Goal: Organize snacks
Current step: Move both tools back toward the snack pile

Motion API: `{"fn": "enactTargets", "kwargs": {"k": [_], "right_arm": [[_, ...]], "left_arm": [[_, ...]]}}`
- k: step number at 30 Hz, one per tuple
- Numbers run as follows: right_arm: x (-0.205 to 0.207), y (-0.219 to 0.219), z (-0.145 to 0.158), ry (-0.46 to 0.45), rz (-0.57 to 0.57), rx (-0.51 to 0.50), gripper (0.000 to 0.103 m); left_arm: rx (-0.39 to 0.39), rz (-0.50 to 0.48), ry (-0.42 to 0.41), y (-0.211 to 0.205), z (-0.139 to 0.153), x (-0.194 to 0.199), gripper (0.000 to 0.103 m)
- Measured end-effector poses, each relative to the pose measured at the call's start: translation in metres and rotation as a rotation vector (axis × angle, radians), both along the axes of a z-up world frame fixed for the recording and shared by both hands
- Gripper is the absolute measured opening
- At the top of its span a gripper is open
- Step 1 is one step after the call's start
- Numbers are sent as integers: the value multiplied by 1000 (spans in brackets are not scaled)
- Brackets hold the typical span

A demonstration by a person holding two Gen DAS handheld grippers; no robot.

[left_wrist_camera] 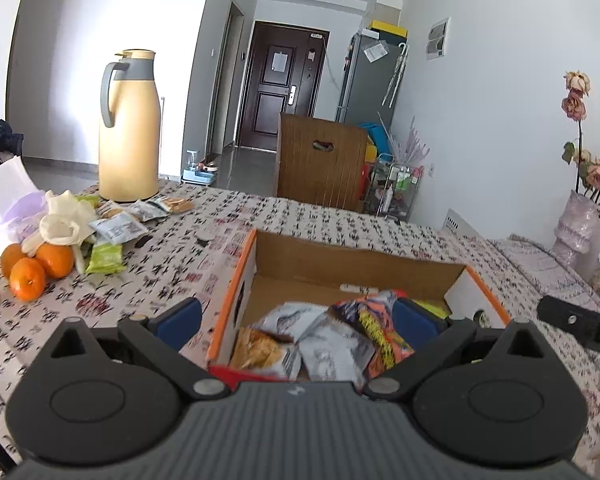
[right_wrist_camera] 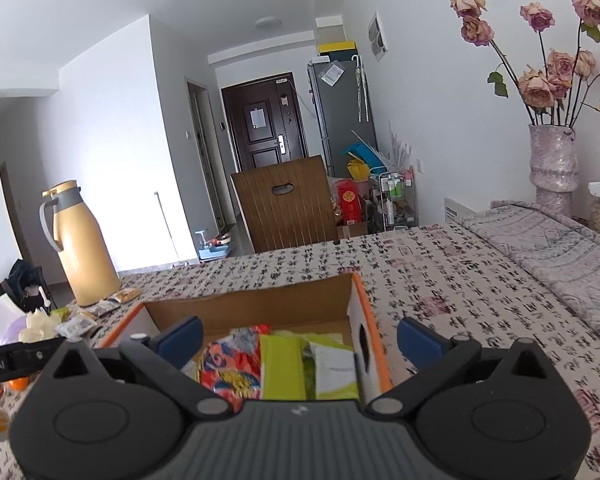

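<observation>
An open cardboard box (left_wrist_camera: 352, 256) with orange edges sits on the patterned tablecloth and holds several snack packets (left_wrist_camera: 324, 340). My left gripper (left_wrist_camera: 298, 320) stands open, straddling the box's left wall, with nothing between its fingers. In the right wrist view the same box (right_wrist_camera: 260, 300) holds an orange packet (right_wrist_camera: 230, 364) and green packets (right_wrist_camera: 282, 364). My right gripper (right_wrist_camera: 298, 338) is open astride the box's right wall, empty. More loose snack packets (left_wrist_camera: 120, 226) lie at the left by the flask.
A yellow thermos flask (left_wrist_camera: 128, 128) stands far left. Three oranges (left_wrist_camera: 34, 266), pale gloves (left_wrist_camera: 66, 220) and a tissue box (left_wrist_camera: 8, 204) crowd the left edge. A vase of dried roses (right_wrist_camera: 552, 160) stands at the right. A wooden chair back (left_wrist_camera: 320, 156) rises behind the table.
</observation>
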State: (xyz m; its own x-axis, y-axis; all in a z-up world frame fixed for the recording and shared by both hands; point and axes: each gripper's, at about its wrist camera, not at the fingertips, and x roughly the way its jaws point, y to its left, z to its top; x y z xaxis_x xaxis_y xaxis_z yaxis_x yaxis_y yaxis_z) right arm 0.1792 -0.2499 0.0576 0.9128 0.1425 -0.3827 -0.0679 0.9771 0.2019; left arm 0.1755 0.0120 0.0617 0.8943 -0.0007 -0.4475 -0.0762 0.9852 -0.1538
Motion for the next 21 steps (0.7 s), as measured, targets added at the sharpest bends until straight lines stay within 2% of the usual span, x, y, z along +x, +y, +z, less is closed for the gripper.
{"fn": "enactTargets", "kwargs": {"k": [5, 12, 21], "right_arm": [[-22, -9, -7, 23, 2, -22, 103], [-50, -26, -24, 89, -5, -23, 103], [-83, -42, -59, 182, 1, -56, 103]], "left_arm": [[42, -5, 27, 2, -8, -20, 103], [51, -24, 59, 7, -26, -50, 103], [25, -46, 120, 7, -52, -77, 103]]}}
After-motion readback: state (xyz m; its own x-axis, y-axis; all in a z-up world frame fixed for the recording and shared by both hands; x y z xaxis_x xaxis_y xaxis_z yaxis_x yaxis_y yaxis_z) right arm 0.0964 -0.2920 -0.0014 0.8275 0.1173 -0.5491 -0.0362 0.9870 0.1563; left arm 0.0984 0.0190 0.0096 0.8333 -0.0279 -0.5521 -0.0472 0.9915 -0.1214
